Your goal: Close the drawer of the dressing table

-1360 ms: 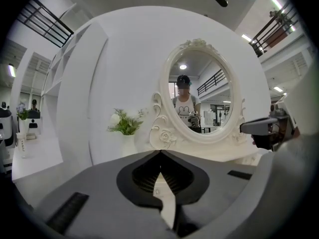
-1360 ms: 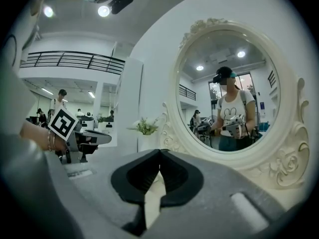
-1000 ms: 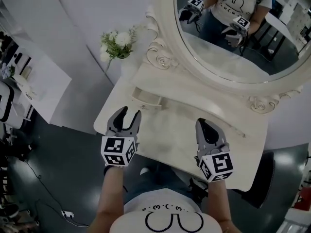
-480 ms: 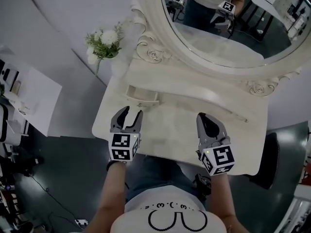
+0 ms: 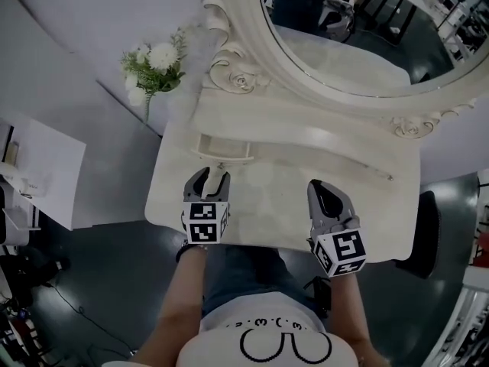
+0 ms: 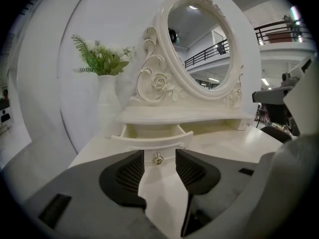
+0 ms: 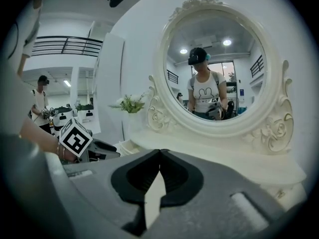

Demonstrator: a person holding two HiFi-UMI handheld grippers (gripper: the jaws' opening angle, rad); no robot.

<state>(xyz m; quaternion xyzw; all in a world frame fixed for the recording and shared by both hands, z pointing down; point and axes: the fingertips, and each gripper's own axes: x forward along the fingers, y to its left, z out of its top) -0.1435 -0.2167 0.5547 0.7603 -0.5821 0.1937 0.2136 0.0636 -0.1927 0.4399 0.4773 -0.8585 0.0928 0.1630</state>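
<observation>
The drawer (image 5: 223,150) stands pulled out from under the raised shelf (image 5: 306,128) at the left end of the dressing table (image 5: 283,197), its curved front facing the person and a small metal knob (image 6: 157,158) on that front. The left gripper (image 5: 210,176) is low over the tabletop just in front of it, jaws apart with nothing clamped. Seen along those jaws, the knob sits in line with the gap and just ahead of the tips, and the pads do not press on it. The right gripper (image 5: 317,188) hovers over the middle of the tabletop, well apart from the drawer, its tips closed together on nothing. The cream tabletop around both is bare and smooth, with a rounded front edge. Behind the shelf rises a big oval mirror (image 5: 359,44) in a carved white frame (image 5: 237,79) with roses at its lower corners, and its glass shows the person's reflection (image 7: 204,96) with both grippers. A white vase of green and white flowers (image 5: 153,63) stands at the table's back left corner, against a plain white wall (image 5: 99,14). The floor (image 5: 92,281) is dark and glossy. A white desk (image 5: 38,167) sits off to the left, and the right gripper view shows another person (image 7: 40,98) standing beneath a railed balcony (image 7: 65,44).
</observation>
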